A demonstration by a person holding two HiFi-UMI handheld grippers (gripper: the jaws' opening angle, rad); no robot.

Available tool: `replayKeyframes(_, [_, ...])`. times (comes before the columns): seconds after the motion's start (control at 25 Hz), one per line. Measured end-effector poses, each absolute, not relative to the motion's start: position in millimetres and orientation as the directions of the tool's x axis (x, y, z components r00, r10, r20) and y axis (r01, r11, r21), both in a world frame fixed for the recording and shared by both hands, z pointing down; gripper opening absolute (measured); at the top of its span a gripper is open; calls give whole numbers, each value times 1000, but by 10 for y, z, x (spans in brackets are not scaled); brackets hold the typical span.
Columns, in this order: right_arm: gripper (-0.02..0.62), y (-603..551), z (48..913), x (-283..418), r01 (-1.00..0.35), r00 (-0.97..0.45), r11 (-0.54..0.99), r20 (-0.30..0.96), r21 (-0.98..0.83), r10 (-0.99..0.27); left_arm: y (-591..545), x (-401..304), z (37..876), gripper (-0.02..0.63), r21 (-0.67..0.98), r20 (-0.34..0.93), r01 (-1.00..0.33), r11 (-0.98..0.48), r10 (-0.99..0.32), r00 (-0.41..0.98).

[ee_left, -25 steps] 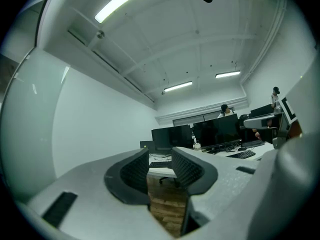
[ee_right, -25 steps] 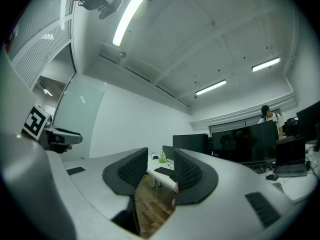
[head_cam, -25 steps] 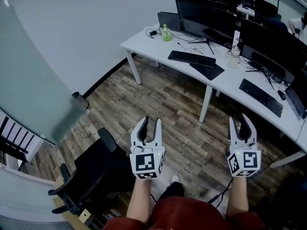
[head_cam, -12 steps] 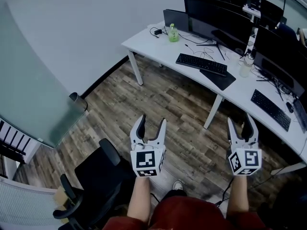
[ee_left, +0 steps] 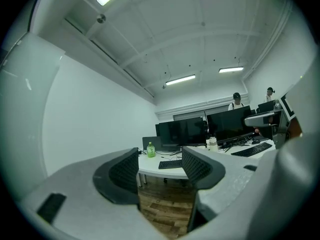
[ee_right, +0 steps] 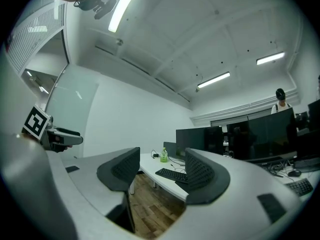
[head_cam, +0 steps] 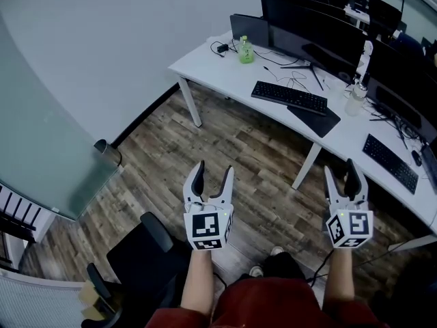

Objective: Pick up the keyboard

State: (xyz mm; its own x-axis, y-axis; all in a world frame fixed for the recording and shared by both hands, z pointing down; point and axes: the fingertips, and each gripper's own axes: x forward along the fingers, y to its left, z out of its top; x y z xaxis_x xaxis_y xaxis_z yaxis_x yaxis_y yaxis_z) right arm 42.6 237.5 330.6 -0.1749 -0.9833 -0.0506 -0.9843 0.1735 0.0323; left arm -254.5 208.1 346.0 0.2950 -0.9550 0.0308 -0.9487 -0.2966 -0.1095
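A black keyboard lies on a long white desk, in front of a wide dark monitor. It shows small in the left gripper view as the keyboard and in the right gripper view as the keyboard. My left gripper is held level over the wooden floor, well short of the desk, open and empty. My right gripper hangs beside it nearer the desk's front edge, also open with nothing between its fingers.
A green bottle and a laptop stand at the desk's far left. A second keyboard lies further right, with a clear bottle. A black office chair sits at the lower left. A frosted glass partition lines the left side.
Both grippers' jaws have spread wider than a second ago. The whole view has shifted, with the desk and keyboard now sitting lower and closer, and the chair has slid toward the bottom edge.
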Motion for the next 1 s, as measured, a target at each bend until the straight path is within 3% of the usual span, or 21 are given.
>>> replayKeyframes(1.0, [262, -191, 3345, 1513, -994, -100, 102, -63, -35, -993, -642, -1554, 3329, 258, -154, 54, -928, -340, -940, 336])
